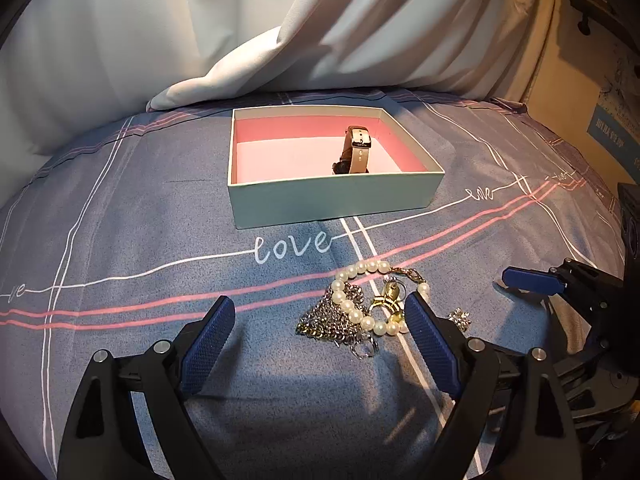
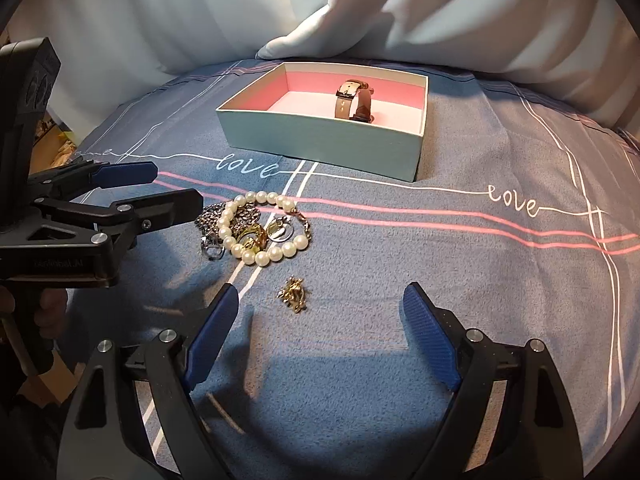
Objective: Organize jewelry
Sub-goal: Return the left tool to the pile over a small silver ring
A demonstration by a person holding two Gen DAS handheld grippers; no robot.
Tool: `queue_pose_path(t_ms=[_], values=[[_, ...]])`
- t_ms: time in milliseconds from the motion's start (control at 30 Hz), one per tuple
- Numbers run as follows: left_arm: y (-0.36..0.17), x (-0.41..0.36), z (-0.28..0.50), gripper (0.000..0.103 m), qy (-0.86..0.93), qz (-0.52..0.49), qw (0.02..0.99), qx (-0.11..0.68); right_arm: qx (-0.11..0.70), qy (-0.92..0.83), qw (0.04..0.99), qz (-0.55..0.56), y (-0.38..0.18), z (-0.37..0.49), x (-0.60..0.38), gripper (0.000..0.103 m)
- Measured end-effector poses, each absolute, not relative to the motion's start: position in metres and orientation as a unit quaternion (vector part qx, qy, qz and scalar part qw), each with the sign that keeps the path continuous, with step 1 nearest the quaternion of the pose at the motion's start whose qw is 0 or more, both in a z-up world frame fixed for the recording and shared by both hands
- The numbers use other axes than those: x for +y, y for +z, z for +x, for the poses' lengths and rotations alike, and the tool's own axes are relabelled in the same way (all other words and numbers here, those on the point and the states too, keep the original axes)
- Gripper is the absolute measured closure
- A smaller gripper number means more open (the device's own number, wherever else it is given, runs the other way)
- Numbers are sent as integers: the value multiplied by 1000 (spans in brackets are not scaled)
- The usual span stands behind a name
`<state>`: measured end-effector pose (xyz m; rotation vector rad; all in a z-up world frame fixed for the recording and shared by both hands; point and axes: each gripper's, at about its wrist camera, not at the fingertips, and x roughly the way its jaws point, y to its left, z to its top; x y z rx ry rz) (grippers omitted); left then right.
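Observation:
A pale green box (image 1: 332,196) (image 2: 320,140) with a pink inside stands on the bed. A watch (image 1: 356,150) (image 2: 352,100) lies in it. A pearl bracelet (image 1: 356,308) (image 2: 256,256) lies in a heap with a silver chain (image 1: 320,320) (image 2: 210,216) and gold pieces (image 2: 252,236). A small gold brooch (image 2: 294,295) (image 1: 460,317) lies apart. My left gripper (image 1: 320,316) (image 2: 176,184) is open beside the heap. My right gripper (image 2: 320,300) (image 1: 528,280) is open, the brooch between its fingers.
A grey-blue bedsheet (image 1: 160,240) (image 2: 440,260) with pink and white lines covers the bed. White bedding (image 1: 280,40) (image 2: 400,12) is piled behind the box. A cardboard box (image 1: 592,120) stands at the right.

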<state>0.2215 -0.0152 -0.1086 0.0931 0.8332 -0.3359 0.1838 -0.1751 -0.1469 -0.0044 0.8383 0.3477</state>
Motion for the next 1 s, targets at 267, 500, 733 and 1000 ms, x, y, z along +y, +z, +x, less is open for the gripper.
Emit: queue_pose_path(t_ms=[267, 500, 733, 1000], values=[[-132, -26, 212, 19, -158, 73, 889, 423, 403, 172, 898, -43, -158, 182, -156, 25], [-141, -35, 218, 38, -134, 91, 889, 428, 399, 170, 900, -48, -161, 186, -151, 30], [-143, -34, 217, 42, -113, 84, 896, 422, 392, 168, 903, -55, -162, 189, -147, 34], [-143, -33, 209, 74, -105, 93, 904, 404, 381, 188, 903, -61, -161, 186, -131, 74]])
